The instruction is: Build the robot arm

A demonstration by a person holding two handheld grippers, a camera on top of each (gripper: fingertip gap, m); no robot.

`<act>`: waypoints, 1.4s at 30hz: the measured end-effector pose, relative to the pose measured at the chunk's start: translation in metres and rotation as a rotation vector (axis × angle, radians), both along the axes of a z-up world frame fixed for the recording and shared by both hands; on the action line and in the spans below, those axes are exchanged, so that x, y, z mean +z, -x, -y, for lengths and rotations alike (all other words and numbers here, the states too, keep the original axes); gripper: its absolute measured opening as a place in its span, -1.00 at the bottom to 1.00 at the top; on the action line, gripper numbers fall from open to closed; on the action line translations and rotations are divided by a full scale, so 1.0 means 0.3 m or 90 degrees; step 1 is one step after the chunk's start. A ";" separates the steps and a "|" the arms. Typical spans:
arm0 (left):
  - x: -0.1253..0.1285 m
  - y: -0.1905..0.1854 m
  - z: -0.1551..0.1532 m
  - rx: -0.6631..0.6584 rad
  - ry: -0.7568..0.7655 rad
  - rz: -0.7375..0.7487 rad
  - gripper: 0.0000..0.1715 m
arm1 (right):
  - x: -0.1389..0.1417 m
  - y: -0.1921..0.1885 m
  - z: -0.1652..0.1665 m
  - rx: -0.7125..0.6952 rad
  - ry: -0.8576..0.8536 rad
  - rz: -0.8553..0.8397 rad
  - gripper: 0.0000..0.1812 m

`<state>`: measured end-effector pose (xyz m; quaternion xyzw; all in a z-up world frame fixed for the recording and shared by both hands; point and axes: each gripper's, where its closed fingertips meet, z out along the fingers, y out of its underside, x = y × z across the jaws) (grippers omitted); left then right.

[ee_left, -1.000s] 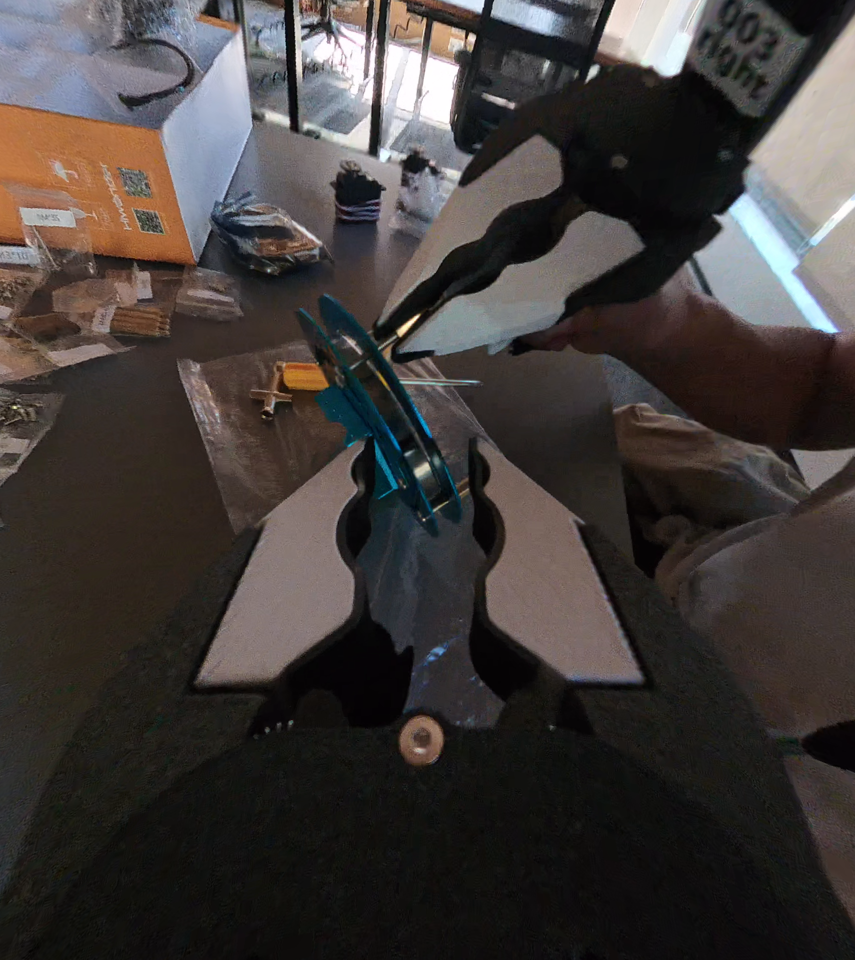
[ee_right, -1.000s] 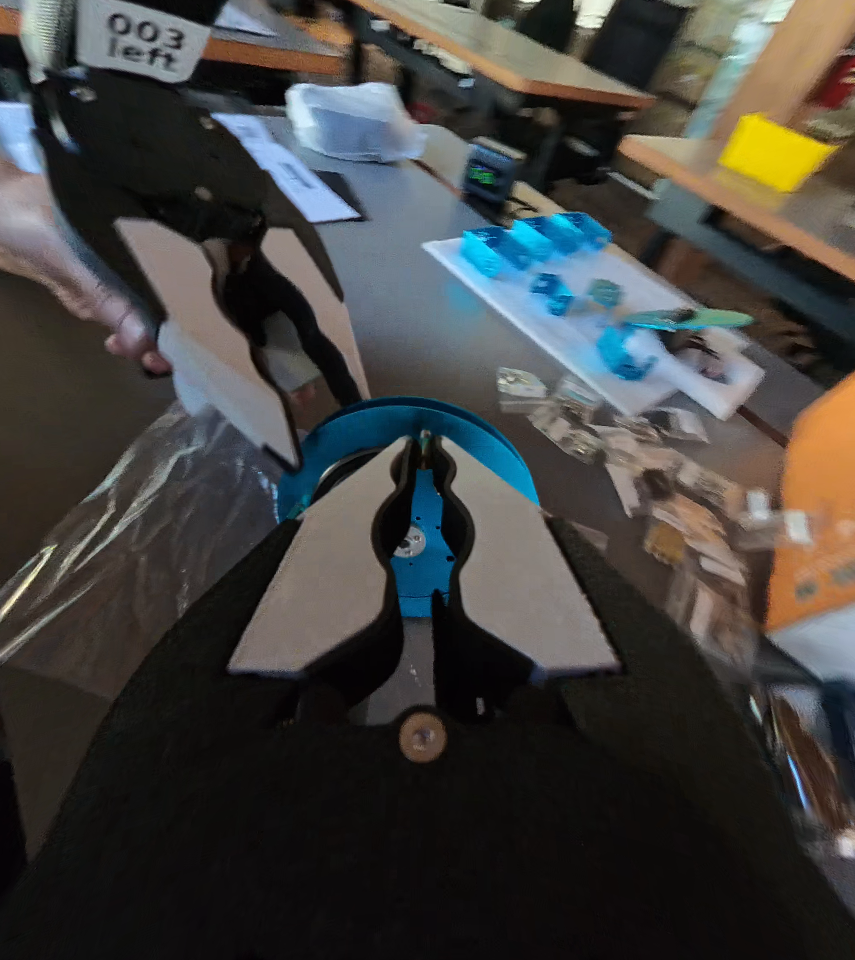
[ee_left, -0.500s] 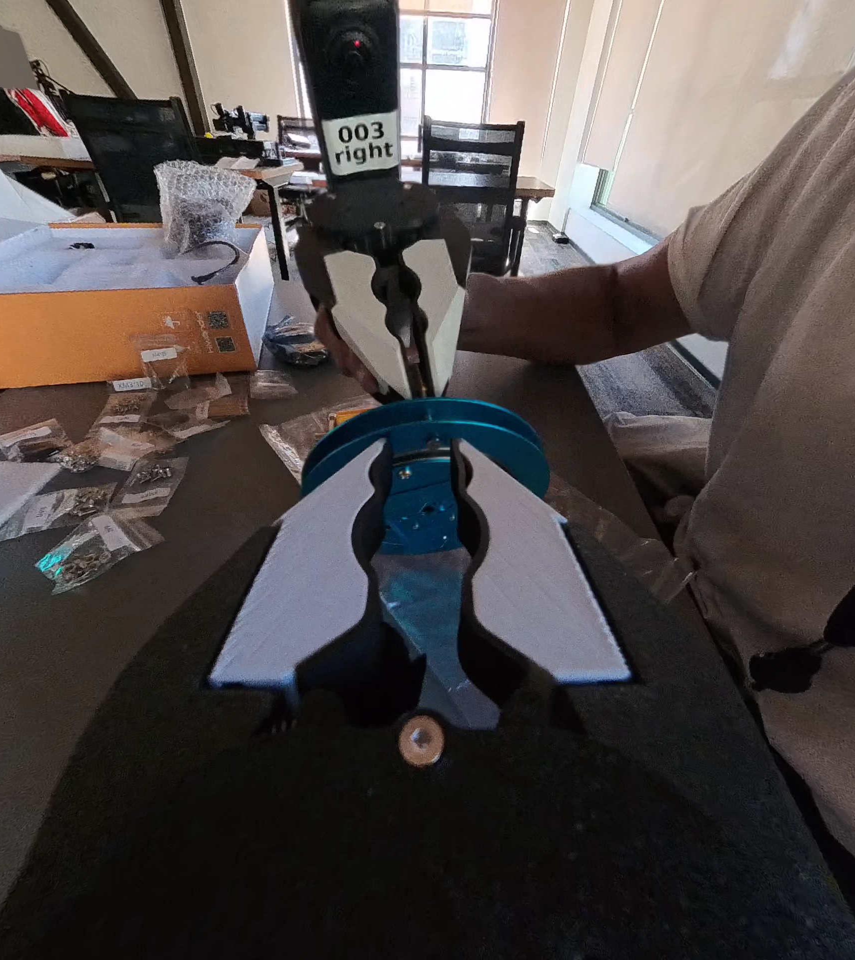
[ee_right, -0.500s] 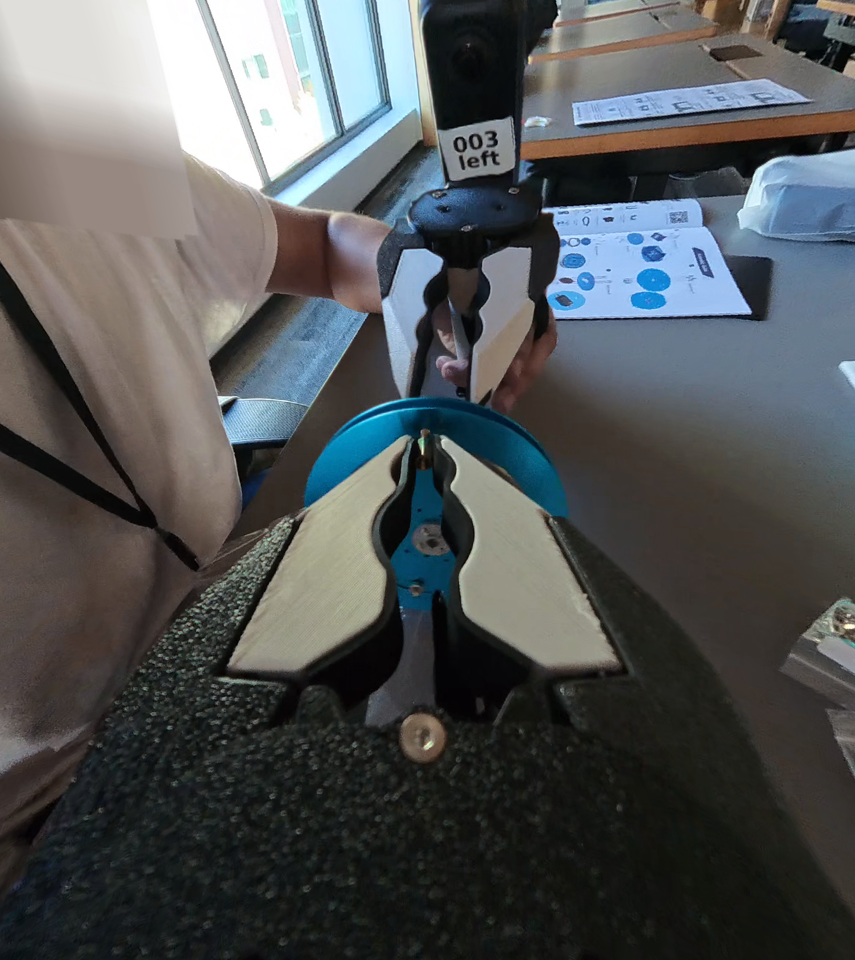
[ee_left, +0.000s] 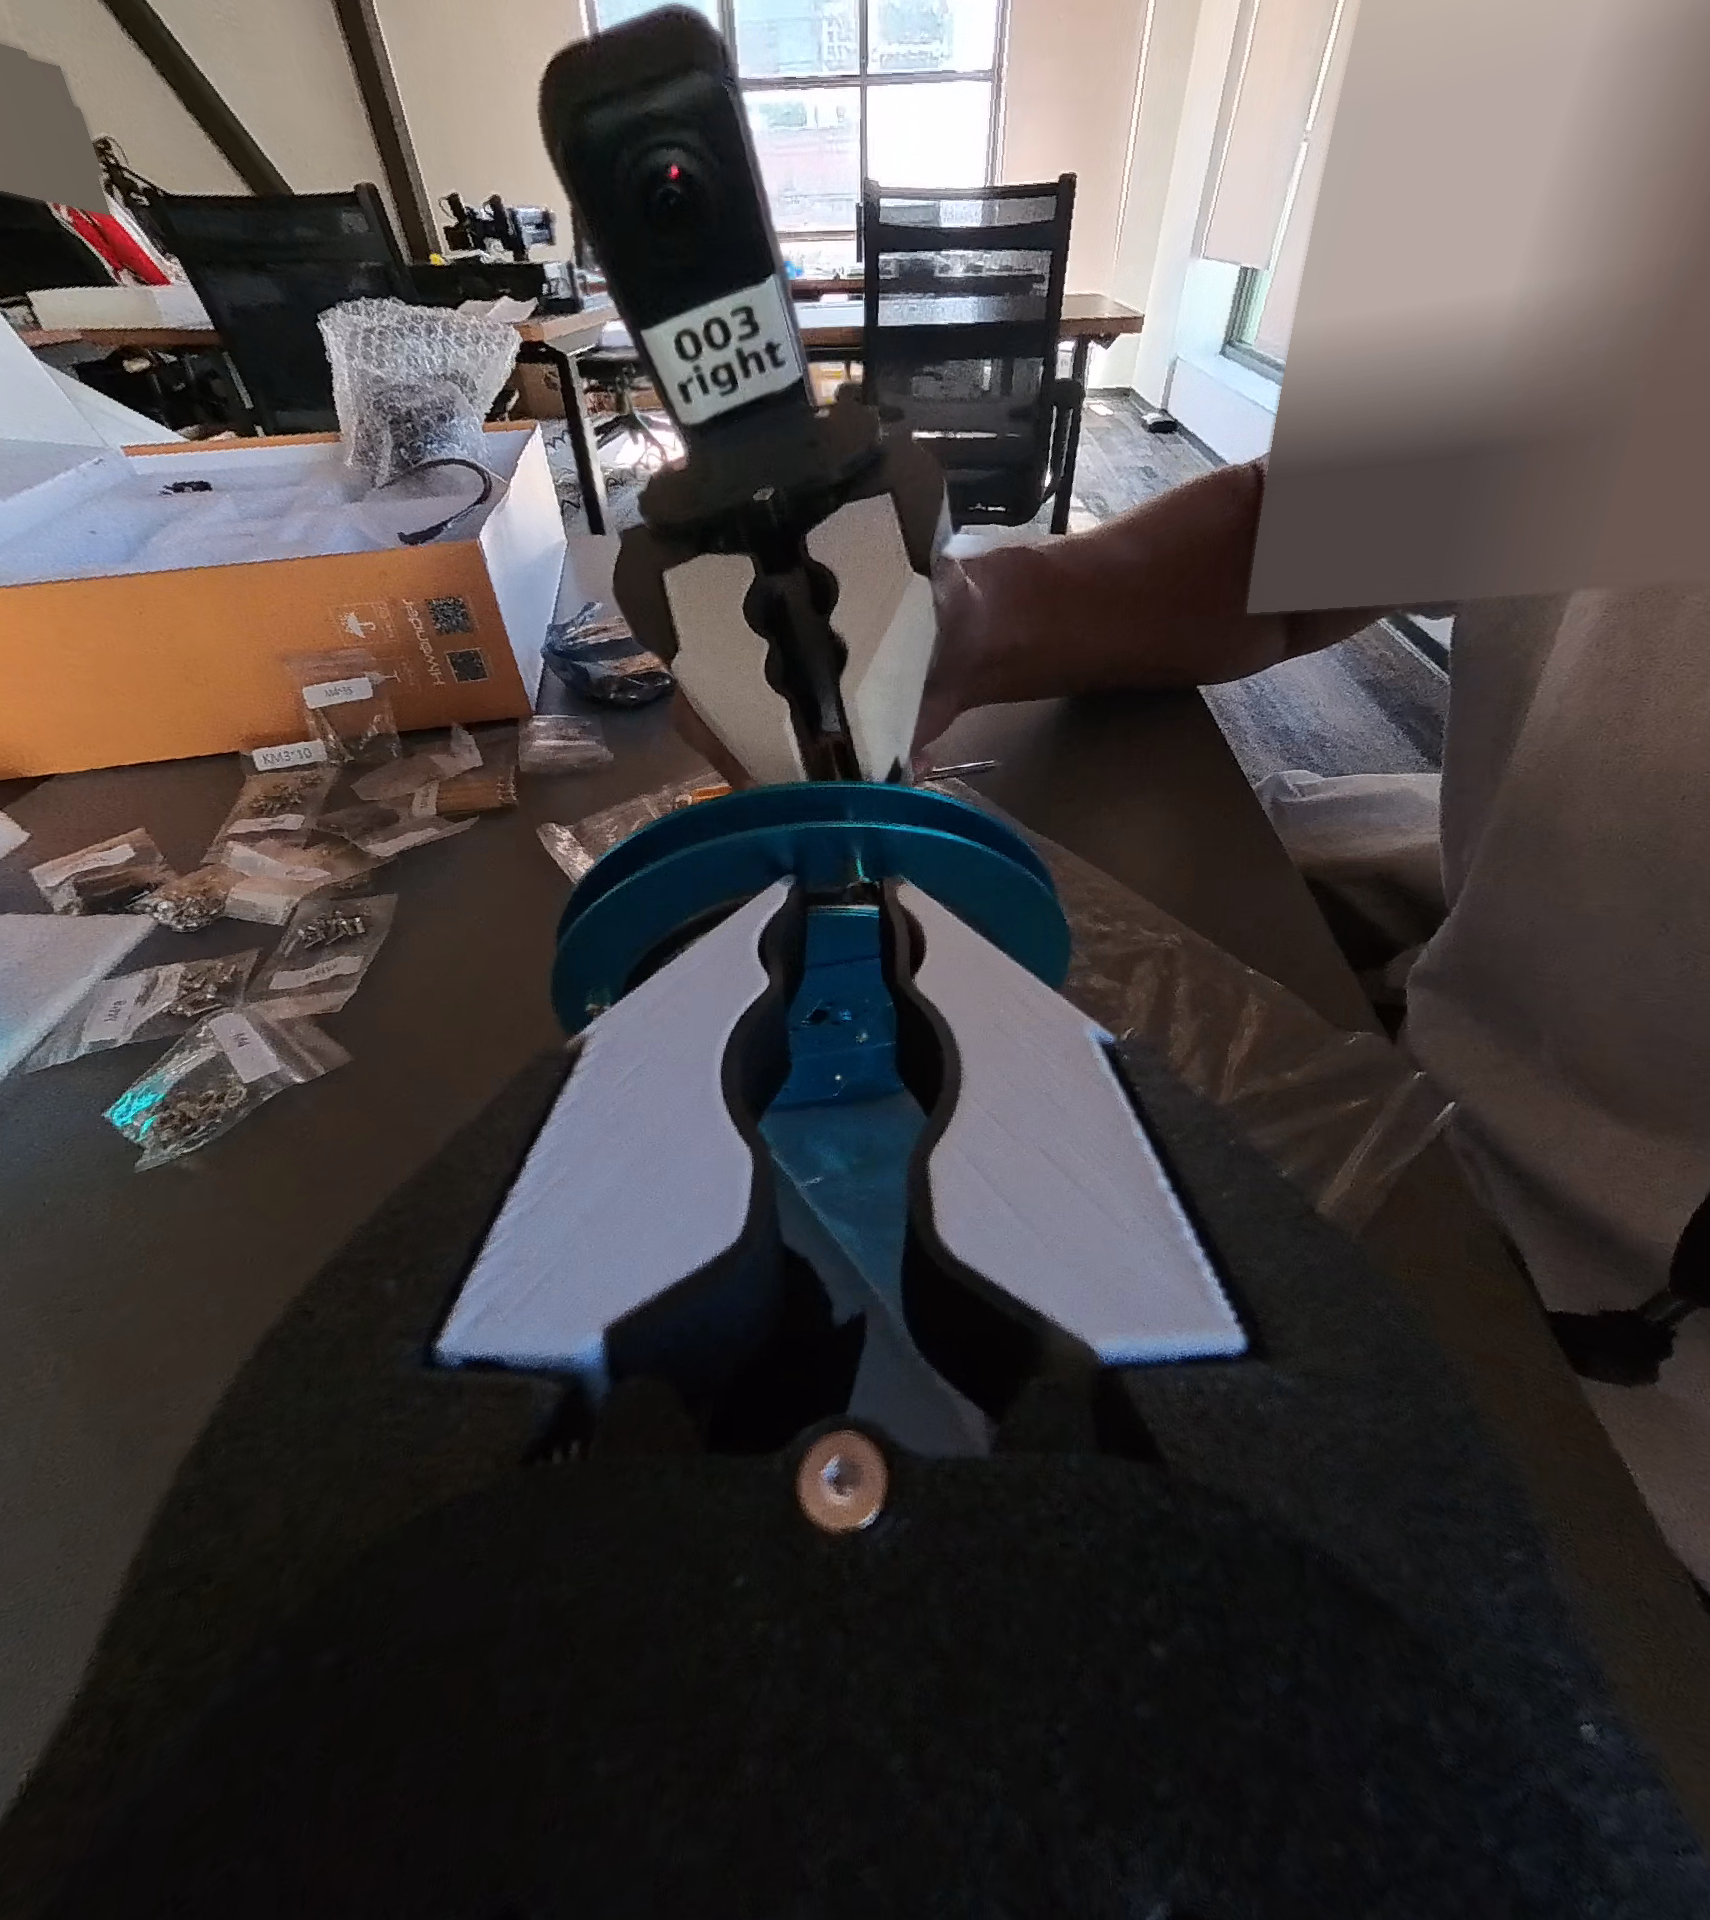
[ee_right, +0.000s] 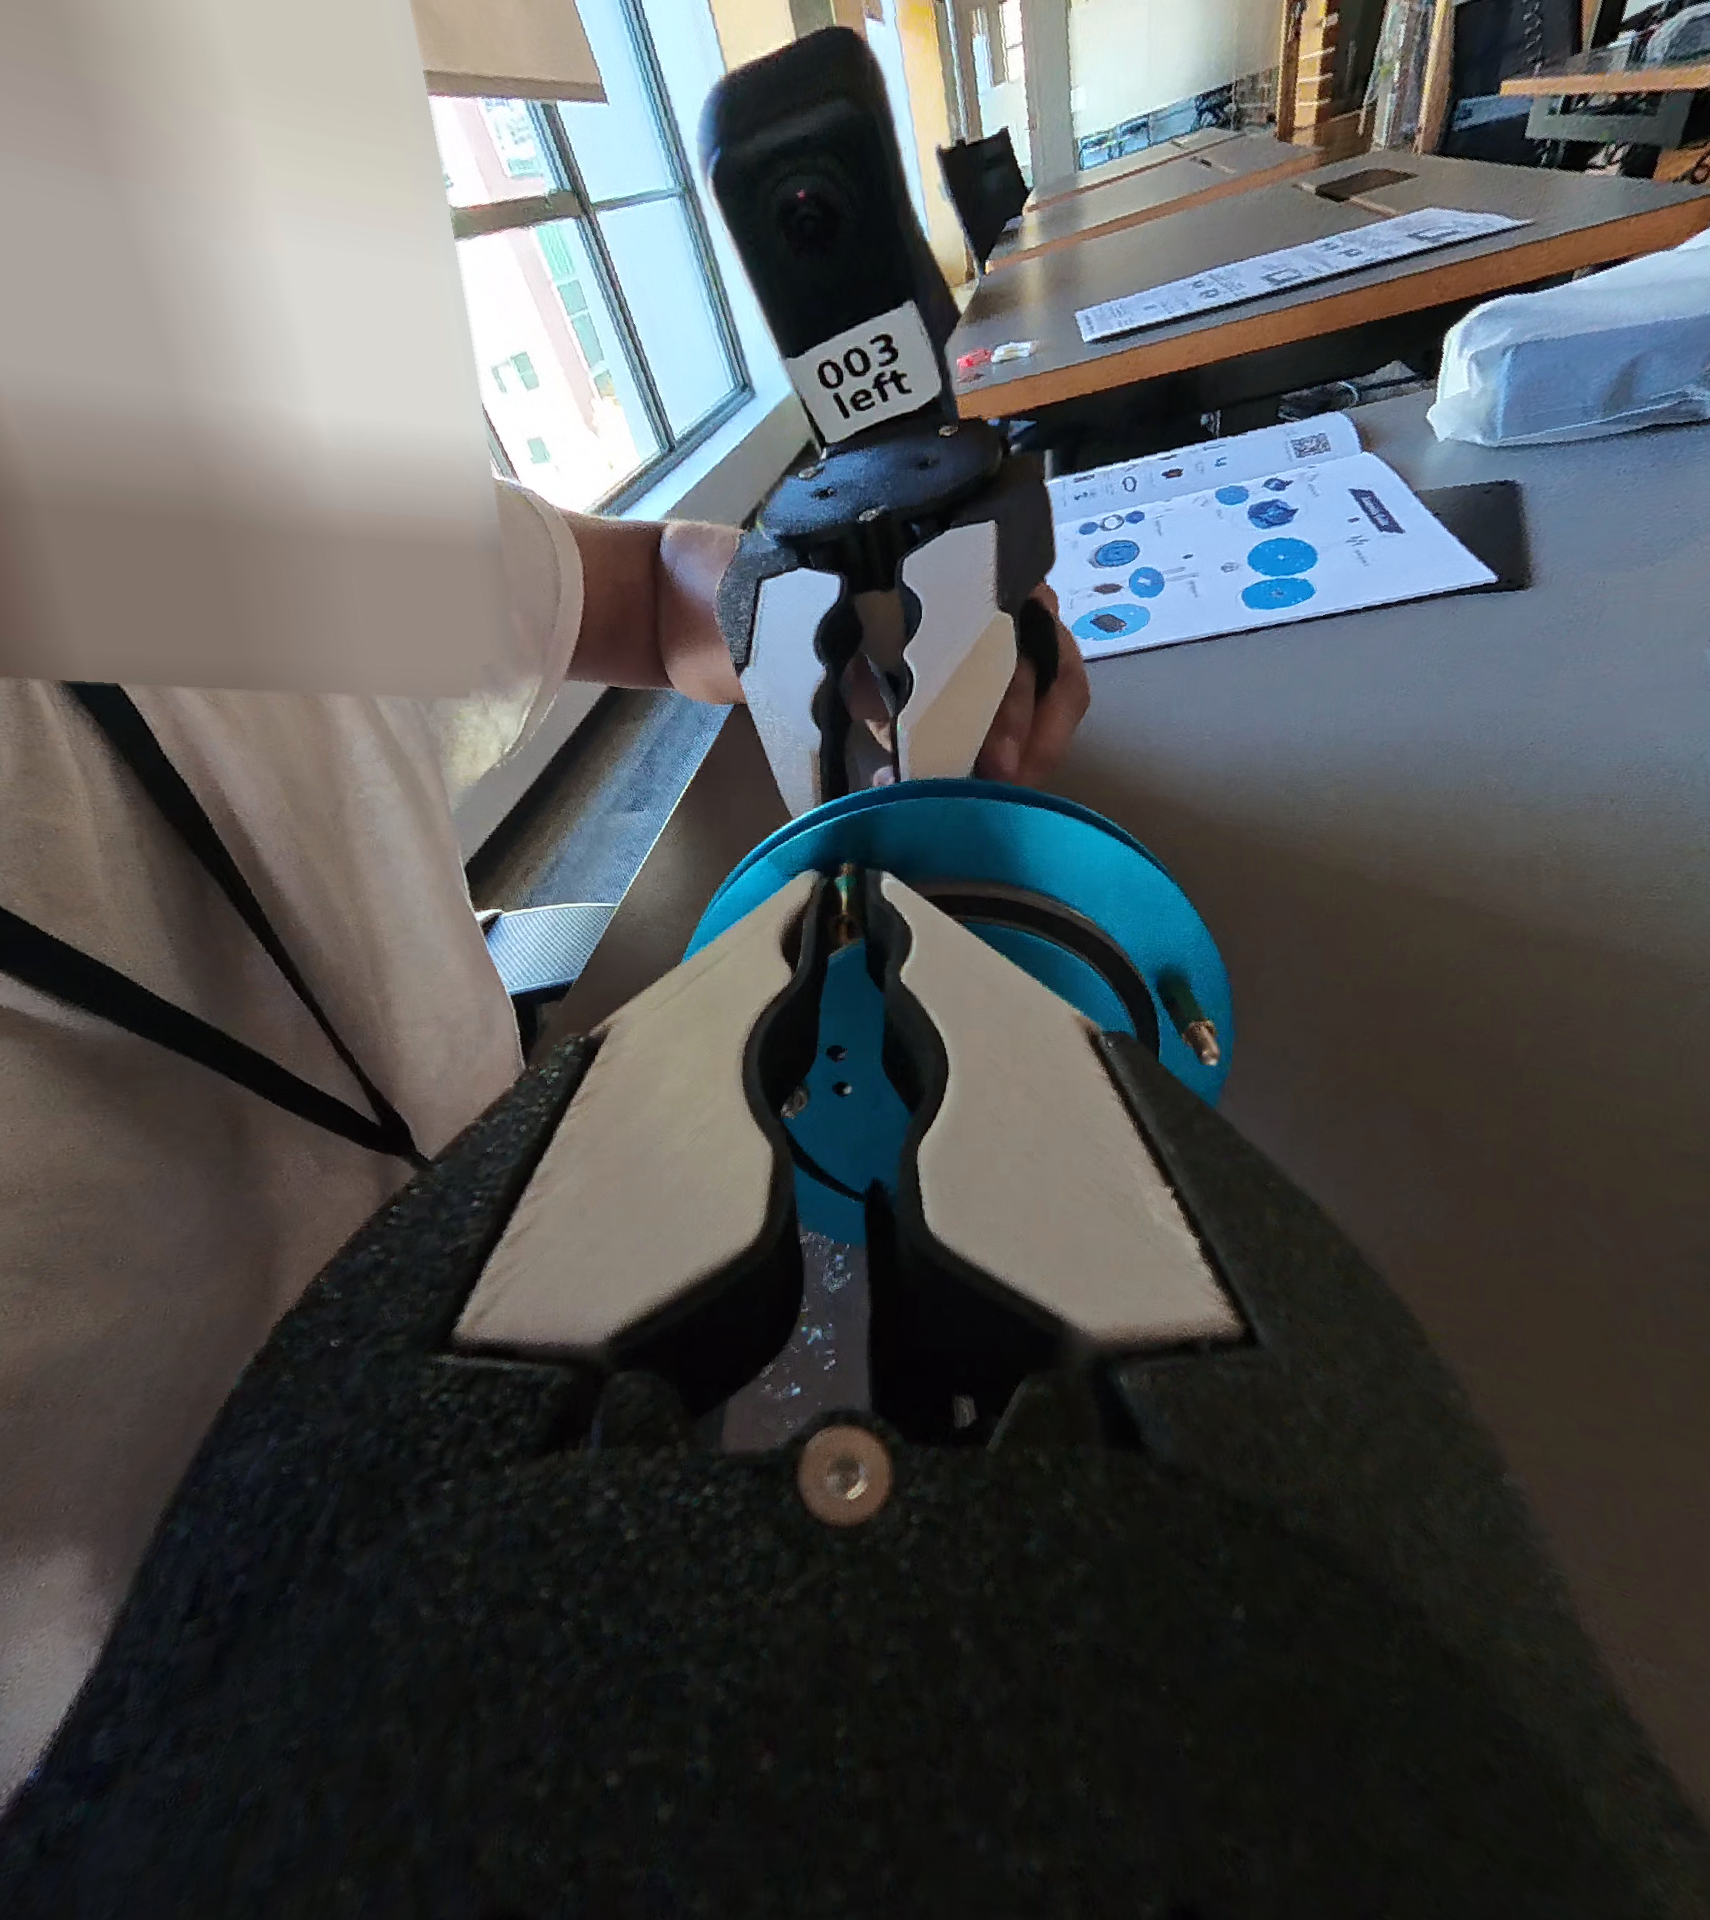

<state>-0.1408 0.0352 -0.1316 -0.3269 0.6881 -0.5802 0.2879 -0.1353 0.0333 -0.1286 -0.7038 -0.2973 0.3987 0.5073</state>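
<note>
A blue assembly of two round discs (ee_left: 976, 883) joined by brass posts hangs above the dark table, held from both sides. My left gripper (ee_left: 840, 883) is shut on its near rim, over a blue bracket (ee_left: 835, 1039) at the hub. My right gripper (ee_left: 830, 764) faces it from the far rim. In the right wrist view my right gripper (ee_right: 848, 883) is shut on the discs (ee_right: 1017, 842) at a thin brass post, with the left gripper (ee_right: 856, 774) opposite. Another brass post (ee_right: 1189, 1023) sticks out at the right rim.
An open orange and white box (ee_left: 207, 644) stands at the back left, with several small bags of screws (ee_left: 238, 935) before it. A clear plastic bag (ee_left: 1246, 1039) lies under the discs. A printed booklet (ee_right: 1266, 540) and a wrapped white package (ee_right: 1640, 322) lie on the table (ee_right: 1453, 935). A person's shirt (ee_right: 155, 1039) is close by. Left and right tips are no more than a few centimetres apart.
A second ago the discs stood on edge in the left gripper and the right gripper came in from the side. Now the discs lie nearly level and the grippers face each other.
</note>
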 end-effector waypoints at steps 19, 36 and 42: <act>0.005 -0.012 -0.009 0.032 0.025 -0.014 -0.95 | -0.001 -0.015 -0.010 -0.023 0.026 0.011 -0.92; 0.006 -0.013 -0.009 0.010 0.113 -0.078 -0.95 | 0.005 -0.030 -0.001 -0.039 0.070 0.039 -0.95; 0.008 -0.010 0.003 -0.018 0.207 -0.137 -0.97 | 0.000 -0.024 0.014 -0.068 -0.239 0.326 -0.95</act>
